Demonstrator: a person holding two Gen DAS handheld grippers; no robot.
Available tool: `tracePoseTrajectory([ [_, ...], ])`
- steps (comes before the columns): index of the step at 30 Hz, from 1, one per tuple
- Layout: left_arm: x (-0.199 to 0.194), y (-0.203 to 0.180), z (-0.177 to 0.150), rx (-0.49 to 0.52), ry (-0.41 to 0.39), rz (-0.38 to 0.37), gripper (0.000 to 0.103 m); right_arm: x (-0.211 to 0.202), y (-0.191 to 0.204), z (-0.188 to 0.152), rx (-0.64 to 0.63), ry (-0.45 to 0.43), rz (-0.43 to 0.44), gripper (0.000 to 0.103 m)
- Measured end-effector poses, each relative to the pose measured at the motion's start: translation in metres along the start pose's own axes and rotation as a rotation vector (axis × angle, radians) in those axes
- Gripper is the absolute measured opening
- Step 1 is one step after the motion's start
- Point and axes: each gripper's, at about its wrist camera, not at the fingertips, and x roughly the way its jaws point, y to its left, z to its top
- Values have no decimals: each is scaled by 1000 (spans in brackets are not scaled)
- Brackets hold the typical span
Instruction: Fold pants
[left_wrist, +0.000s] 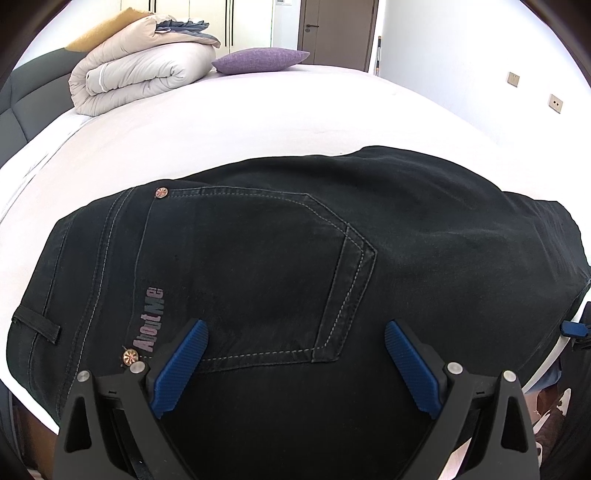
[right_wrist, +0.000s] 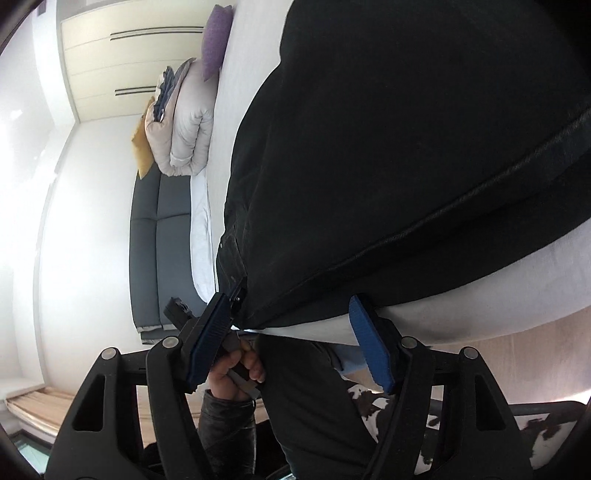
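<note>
Black jeans (left_wrist: 280, 251) lie flat on the white bed (left_wrist: 221, 122), back pocket up, waistband at the left. My left gripper (left_wrist: 295, 343) is open, its blue pads (left_wrist: 181, 365) just above the pocket near the bed's front edge, holding nothing. In the right wrist view, rolled sideways, the jeans (right_wrist: 406, 147) fill the upper right. My right gripper (right_wrist: 291, 332) is open at the pants' near edge, where the fabric meets the bed edge (right_wrist: 480, 295). The other gripper and the hand holding it (right_wrist: 236, 373) show behind its left pad (right_wrist: 207, 339).
A folded beige duvet (left_wrist: 140, 77) and a purple pillow (left_wrist: 258, 61) lie at the far end of the bed. A grey headboard (left_wrist: 14, 107) is at the left. A door (left_wrist: 338, 29) and white wall stand beyond. A cow-pattern rug (right_wrist: 443, 417) lies on the floor.
</note>
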Motion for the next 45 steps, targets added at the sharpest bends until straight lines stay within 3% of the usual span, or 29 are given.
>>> tracePoseTrajectory([
  [5, 2, 2, 3, -4, -1, -4, 98, 0, -4, -11, -1, 2, 49, 66],
  [10, 1, 4, 2, -2, -3, -5, 98, 13, -16, -8, 110, -9, 50, 62],
  [15, 1, 5, 2, -1, -3, -5, 98, 24, -16, -14, 142, 5, 55, 59],
  [17, 1, 5, 2, -2, -3, -6, 98, 29, -17, -17, 143, -4, 48, 53],
  [24, 1, 4, 2, -2, -2, -8, 98, 34, -24, -16, 145, -26, 21, 14],
  [28, 1, 4, 3, -2, -2, -10, 98, 30, -23, -15, 102, -25, -32, 4],
  [35, 0, 6, 3, 4, 6, -1, 98, 22, -13, -22, 44, -14, -102, 1],
  [42, -3, 7, 7, -8, 6, 44, 95, 19, -26, -17, 18, -3, -47, 3],
  [45, -20, -3, 14, -36, -44, 27, 92, 11, -22, -19, 31, -10, -33, 7],
])
